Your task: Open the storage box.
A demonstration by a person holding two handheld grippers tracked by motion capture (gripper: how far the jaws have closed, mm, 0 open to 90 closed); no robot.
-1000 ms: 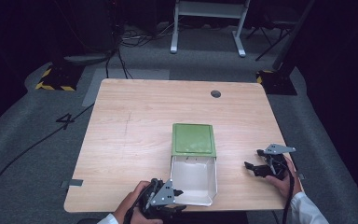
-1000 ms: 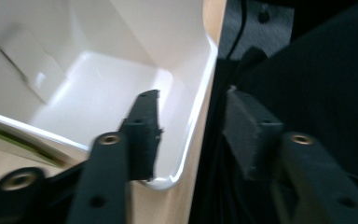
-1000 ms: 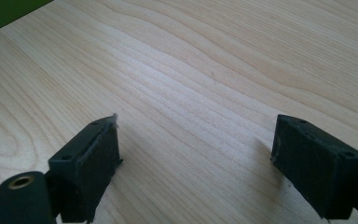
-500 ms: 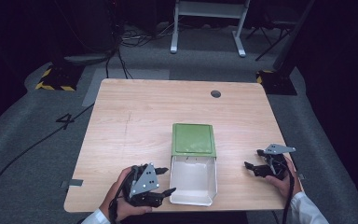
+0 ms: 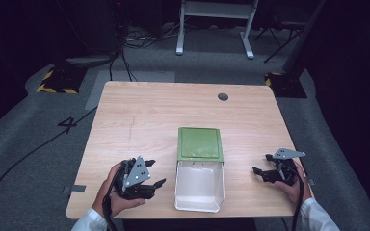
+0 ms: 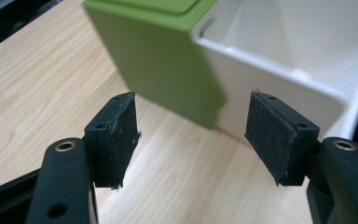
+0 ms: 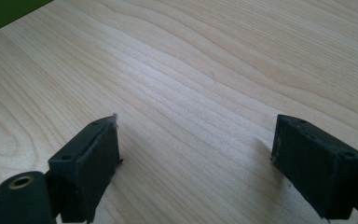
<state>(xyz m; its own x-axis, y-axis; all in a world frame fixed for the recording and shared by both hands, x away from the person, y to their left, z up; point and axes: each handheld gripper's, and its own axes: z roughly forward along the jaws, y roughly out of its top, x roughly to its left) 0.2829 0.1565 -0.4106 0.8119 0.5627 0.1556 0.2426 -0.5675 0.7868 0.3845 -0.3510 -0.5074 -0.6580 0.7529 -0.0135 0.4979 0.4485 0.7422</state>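
Left gripper [image 5: 155, 175] sits near the front left of the wooden table [image 5: 144, 115], held in the person's left hand [image 5: 113, 192], its jaws pointing toward the box and standing apart with nothing between them; they have just been opening. From the left gripper view [image 6: 191, 135], bare tabletop shows between the two black pads [image 6: 121, 135], and the box lies just ahead of them, untouched.

Box under work: a white container [image 5: 198, 185] lies at the front middle of the table, its open inside facing up. A green lid [image 5: 200, 143] lies flat at the container's far edge, joined to it or touching it; which of the two cannot be told. In the left gripper view the green lid [image 6: 163, 60] and the white container's wall [image 6: 270, 84] meet at a corner just beyond the jaws.

Right gripper [image 5: 262, 166] is held low over the table in the right hand [image 5: 294, 185], to the right of the container and apart from it. Its jaws are spread wide and empty; the right gripper view [image 7: 196, 154] shows plain wood grain between the pads [image 7: 98, 158]. A round dark grommet [image 5: 223, 96] sits in the far right part of the tabletop
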